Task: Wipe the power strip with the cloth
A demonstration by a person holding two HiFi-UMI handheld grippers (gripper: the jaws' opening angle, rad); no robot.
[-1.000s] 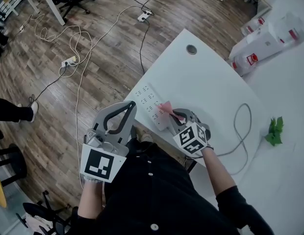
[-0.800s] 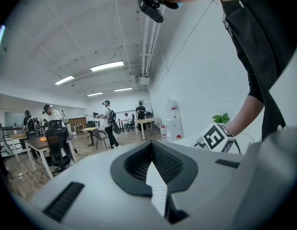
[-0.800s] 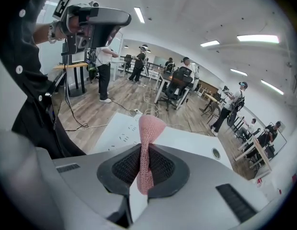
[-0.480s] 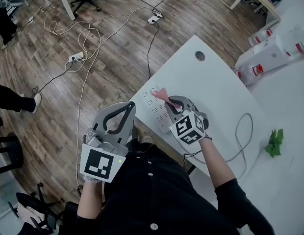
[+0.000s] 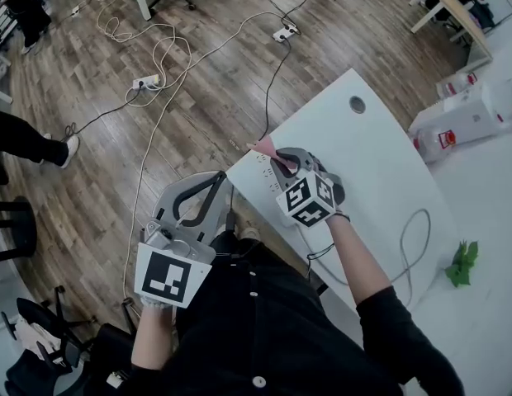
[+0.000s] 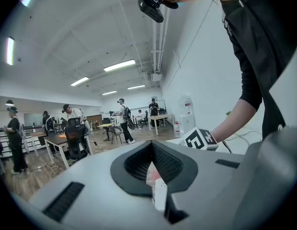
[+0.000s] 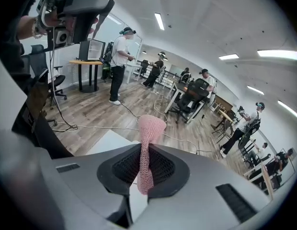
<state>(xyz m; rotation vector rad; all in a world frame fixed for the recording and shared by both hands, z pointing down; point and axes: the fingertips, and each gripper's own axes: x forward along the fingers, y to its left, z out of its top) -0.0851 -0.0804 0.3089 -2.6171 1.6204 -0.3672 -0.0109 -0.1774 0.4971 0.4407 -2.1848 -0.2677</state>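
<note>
Right gripper (image 5: 278,160), clamped on pink cloth (image 5: 261,147), has moved to the power strip (image 5: 265,177)'s 10 o'clock end. Left gripper (image 5: 213,180) unchanged at 7 o'clock, jaws closed, empty.

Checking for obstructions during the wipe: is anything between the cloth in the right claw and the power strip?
Nothing visible does. The right claw is shut on the pink cloth, directly at the end of the power strip by the corner of the table.

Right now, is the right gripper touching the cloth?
Touching. The right gripper view shows the right gripper with its jaws shut on the cloth, which is pinched between them and sticks out past the tips.
</note>
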